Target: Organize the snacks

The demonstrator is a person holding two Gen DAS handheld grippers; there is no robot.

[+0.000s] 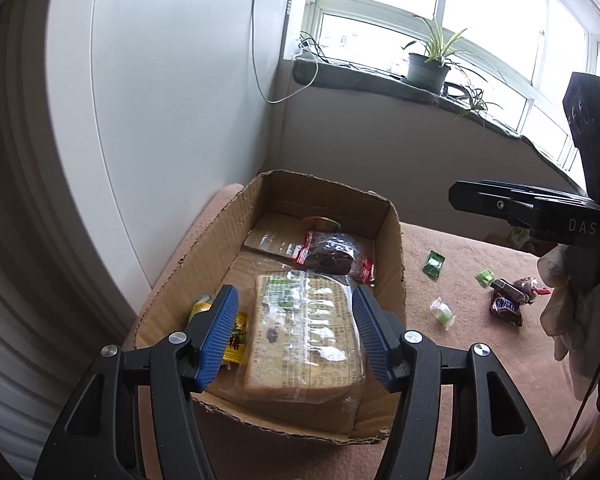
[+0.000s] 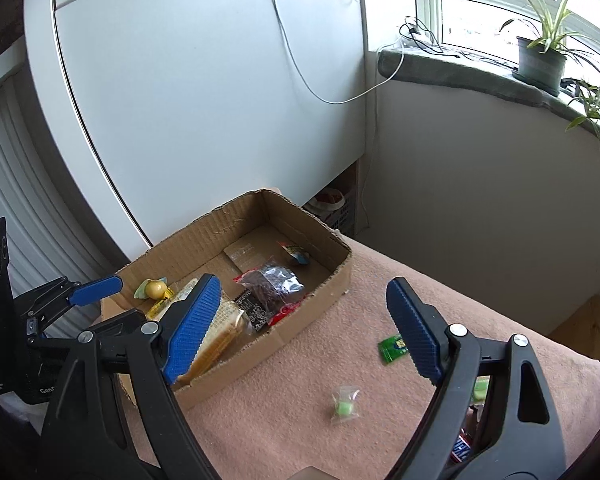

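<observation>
The left gripper (image 1: 294,336) stands with its jaws apart over the near end of the cardboard box (image 1: 394,240); the wrapped bread (image 1: 300,340) lies flat in the box between and below the pads, which do not press on it. The right gripper (image 2: 304,326) is spread wide and holds nothing, its left pad over the box's near corner, its right pad over the pink cloth (image 2: 480,300). Just under that right pad lies a green sachet (image 2: 392,349), and ahead between the jaws a small clear-wrapped green sweet (image 2: 344,402). For the next pick, I judge the right gripper suits best: lower it squarely over one loose sweet, pads on either side, and close gently, since thin wrappers slip. The box has free floor at its far end for dropping it
</observation>
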